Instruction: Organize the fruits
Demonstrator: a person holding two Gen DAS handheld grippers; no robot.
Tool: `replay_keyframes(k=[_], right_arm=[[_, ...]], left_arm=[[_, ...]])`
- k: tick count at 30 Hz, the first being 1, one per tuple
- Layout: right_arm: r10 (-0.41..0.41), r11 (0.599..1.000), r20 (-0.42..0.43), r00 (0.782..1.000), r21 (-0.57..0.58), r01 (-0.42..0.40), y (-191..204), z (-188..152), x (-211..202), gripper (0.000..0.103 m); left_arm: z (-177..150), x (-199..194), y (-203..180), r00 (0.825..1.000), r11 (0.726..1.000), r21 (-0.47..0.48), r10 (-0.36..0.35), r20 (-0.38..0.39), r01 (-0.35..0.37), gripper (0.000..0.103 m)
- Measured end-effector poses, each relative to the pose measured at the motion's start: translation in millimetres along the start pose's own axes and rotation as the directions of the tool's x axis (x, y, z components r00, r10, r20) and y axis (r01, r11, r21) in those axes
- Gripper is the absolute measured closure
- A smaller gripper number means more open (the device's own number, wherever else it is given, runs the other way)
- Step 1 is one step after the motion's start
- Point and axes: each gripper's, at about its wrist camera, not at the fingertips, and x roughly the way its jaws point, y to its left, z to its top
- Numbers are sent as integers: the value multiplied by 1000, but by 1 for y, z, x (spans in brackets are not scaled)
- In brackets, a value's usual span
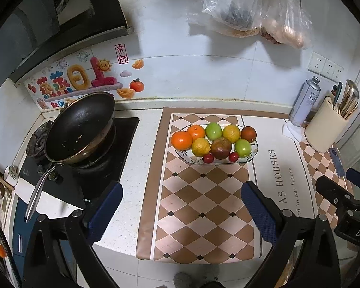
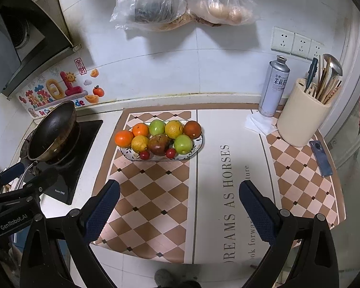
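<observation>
An oval patterned plate [image 1: 254,152] [image 2: 200,144] stands on the checked mat, filled with fruit in neat rows: two oranges [image 1: 182,140] [image 2: 124,138], two yellow lemons [image 1: 200,146] [image 2: 139,143], two green apples [image 1: 243,148] [image 2: 183,144], two dark brownish fruits [image 1: 221,147] [image 2: 159,144] and two small red fruits [image 1: 208,158] [image 2: 144,155]. My left gripper [image 1: 181,200] is open and empty, above the mat's near part, well short of the plate. My right gripper [image 2: 180,200] is open and empty, to the right of the left one, over the mat's lettered strip.
A black wok [image 1: 80,127] [image 2: 54,132] sits on the stove at left. A spray can [image 2: 273,86], a cream utensil holder [image 2: 302,117] and a phone [image 2: 321,158] stand at right. Plastic bags [image 2: 184,0] hang on the wall above. The right gripper's body shows in the left wrist view [image 1: 343,199].
</observation>
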Motion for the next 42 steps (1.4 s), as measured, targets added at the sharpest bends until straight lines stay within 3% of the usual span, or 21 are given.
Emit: replay_keyframes(k=[42], right_arm=[[-12, 1000, 32, 999, -20, 12, 0, -11, -31, 2]], left_arm=[[-12, -31, -3, 998, 1000, 5, -8, 58, 8, 2]])
